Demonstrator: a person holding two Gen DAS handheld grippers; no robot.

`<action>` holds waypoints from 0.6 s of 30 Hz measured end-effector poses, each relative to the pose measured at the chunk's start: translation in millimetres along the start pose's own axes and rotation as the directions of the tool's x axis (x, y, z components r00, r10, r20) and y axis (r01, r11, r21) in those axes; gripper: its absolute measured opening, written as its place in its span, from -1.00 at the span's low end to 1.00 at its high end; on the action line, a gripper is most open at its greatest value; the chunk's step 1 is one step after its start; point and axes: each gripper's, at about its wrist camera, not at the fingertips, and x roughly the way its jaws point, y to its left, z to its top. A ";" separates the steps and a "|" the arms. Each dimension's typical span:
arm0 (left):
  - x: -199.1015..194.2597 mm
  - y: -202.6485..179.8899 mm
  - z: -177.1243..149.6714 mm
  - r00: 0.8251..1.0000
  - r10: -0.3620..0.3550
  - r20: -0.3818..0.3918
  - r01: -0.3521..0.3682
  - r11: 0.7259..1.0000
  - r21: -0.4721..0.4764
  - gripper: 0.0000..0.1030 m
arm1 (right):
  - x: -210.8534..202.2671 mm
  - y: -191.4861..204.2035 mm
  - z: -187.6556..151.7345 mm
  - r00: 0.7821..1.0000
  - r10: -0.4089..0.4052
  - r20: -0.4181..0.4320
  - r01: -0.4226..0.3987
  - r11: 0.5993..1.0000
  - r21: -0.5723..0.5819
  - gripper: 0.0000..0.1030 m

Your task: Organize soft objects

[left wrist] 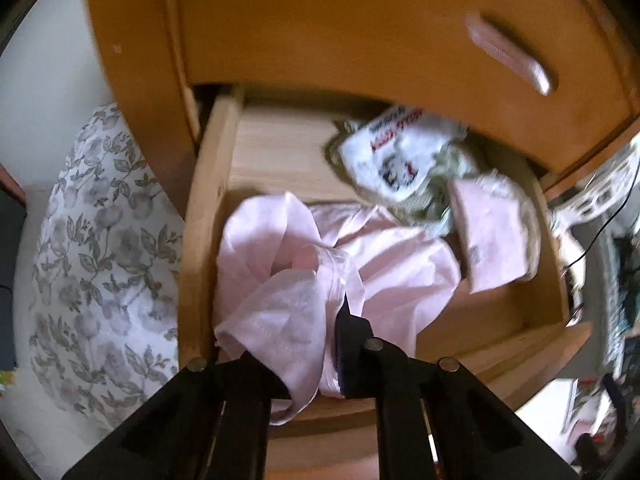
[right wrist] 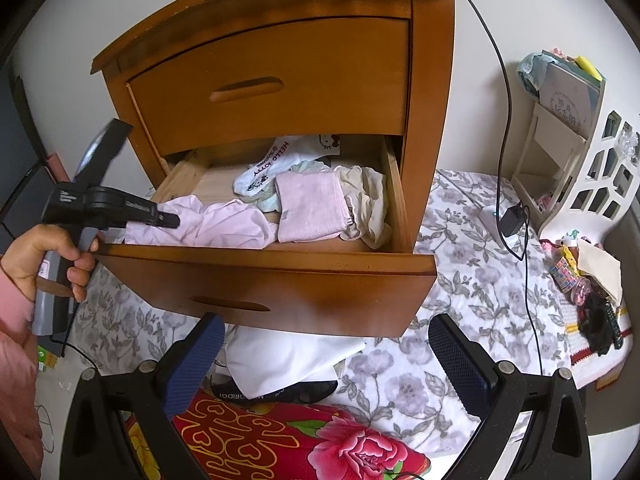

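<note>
Pink cloth point(left wrist: 280, 280) fills the near left part of the open lower drawer point(right wrist: 264, 268) of the wooden nightstand point(right wrist: 280, 60), and my left tongs point(left wrist: 340, 320) are nearly shut on a fold of it; in the left wrist view the thin fabric is bunched between the two dark pads, draped over one of them. From the right wrist view I see the same left tongs point(right wrist: 160, 218) reaching in from nine o'clock, gripped by a hand point(right wrist: 48, 256) with a pink sleeve, their tips lying against the cloth just above the drawer's front panel. Deeper in the drawer, toward twelve o'clock, lies a white printed piece with red lettering point(left wrist: 396, 156), with a greenish rag partly under it. At three o'clock of the pink cloth sits a folded pink piece point(right wrist: 312, 208), touching a crumpled cream garment point(right wrist: 368, 208) against the drawer's right wall. My right tongs point(right wrist: 324, 364) hang wide open outside the drawer, at six o'clock below its front, holding nothing. Between their blue pads I see a folded white cloth point(right wrist: 288, 360) on the floral bedspread point(right wrist: 472, 300), and a red floral blanket point(right wrist: 304, 440) nearer to me. At three o'clock a white lattice shelf point(right wrist: 592, 184) stands on the bed, with a black cable point(right wrist: 508, 100) running down beside the nightstand.
</note>
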 end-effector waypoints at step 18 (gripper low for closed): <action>-169.4 5.2 -12.3 0.889 -0.060 0.454 0.067 0.998 0.002 -0.84 | -25.3 13.2 -2.5 0.999 -0.006 0.041 0.007 1.000 -0.022 1.00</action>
